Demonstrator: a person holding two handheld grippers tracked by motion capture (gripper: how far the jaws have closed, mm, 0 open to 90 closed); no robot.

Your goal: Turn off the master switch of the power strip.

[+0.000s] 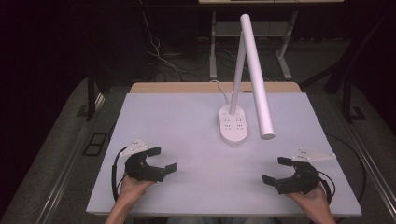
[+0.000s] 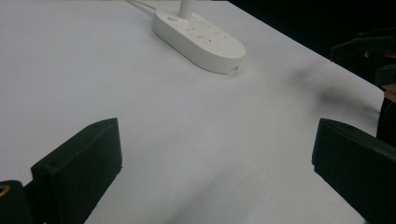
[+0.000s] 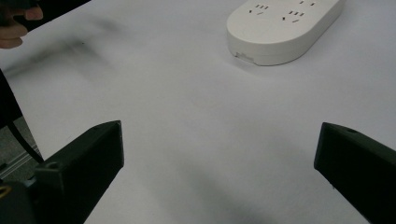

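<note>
Standing mid-table, white lamp base, both grippers wide apart, nothing between

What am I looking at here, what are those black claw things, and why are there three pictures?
A person sits at a white table holding a black hand-held gripper in each hand: the left gripper and the right gripper. Both are open and hold nothing. One picture is taken from above; each of the other two comes from a camera riding on a gripper, looking along its jaws. On the table stands a white desk lamp whose oval base carries power sockets.
</note>
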